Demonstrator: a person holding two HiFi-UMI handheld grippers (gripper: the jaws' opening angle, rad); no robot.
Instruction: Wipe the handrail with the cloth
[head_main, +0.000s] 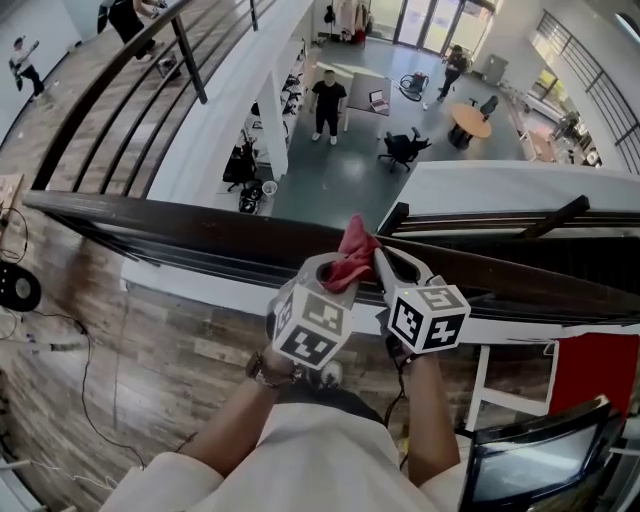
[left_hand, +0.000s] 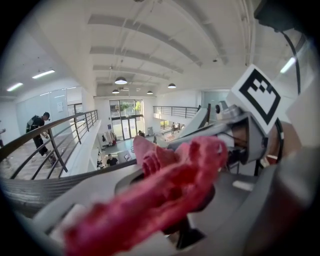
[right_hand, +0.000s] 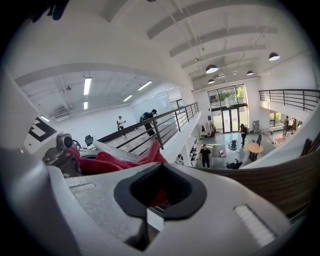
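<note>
Left gripper (head_main: 335, 270) is clamped on the red cloth (head_main: 352, 252), which lies bunched across its closed jaws. Right gripper (head_main: 388, 262), close alongside, has its jaws together, with a fold of the same cloth showing in the opening between them. Cloth sits at the two tips, directly over the dark handrail (head_main: 180, 228); contact with the rail cannot be confirmed.

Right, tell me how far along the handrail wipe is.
Done: the cloth is picked up, gripped by both the left tongs and the right tongs. In hand: it is held at the dark handrail, near its middle. Left: the wiping itself. No stretch of rail looks cleaner than the rest, so I would count the whole length as to do.
</note>
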